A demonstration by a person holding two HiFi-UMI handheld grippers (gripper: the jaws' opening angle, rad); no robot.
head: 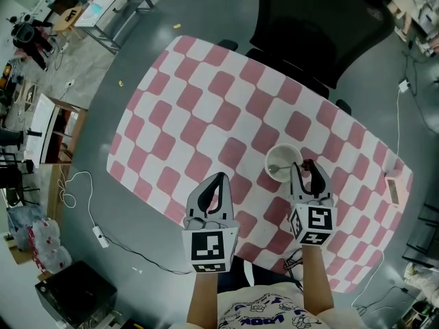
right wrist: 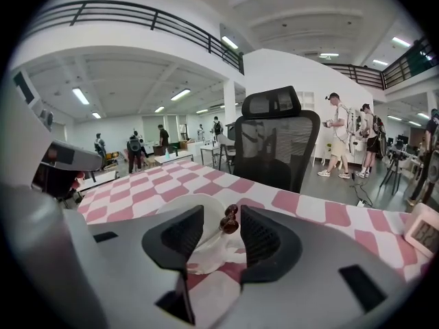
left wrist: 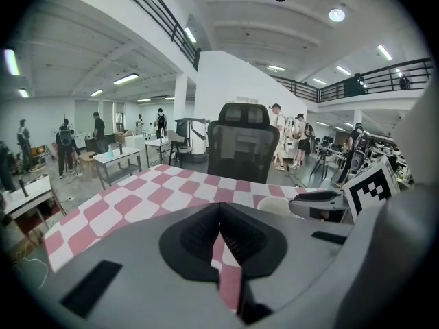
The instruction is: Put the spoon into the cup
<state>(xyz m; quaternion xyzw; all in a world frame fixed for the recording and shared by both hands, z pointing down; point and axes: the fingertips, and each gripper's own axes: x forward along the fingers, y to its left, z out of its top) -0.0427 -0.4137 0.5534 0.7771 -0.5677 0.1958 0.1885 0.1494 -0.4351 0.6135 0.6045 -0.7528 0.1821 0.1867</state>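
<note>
Pink-checked tablecloth (head: pixel 206 115); black mesh chair (head: pixel 322 19) at twelve o'clock. Jaws: left gripper (head: pixel 218 178) together, right gripper (head: pixel 306 169) apart, brown-tipped spoon (right wrist: pixel 228 221) between, in white round cup (head: pixel 285 151).

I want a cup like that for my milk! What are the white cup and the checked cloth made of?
The cup looks like glazed ceramic, or maybe plastic: it is plain white and smooth, with a rounded rim. The cloth looks like fabric or wipeable vinyl: it lies flat, with matte pink and white squares and no shine.

No lettering can be read; the blue print on the shirt (head: pixel 264 315) is illegible.
</note>
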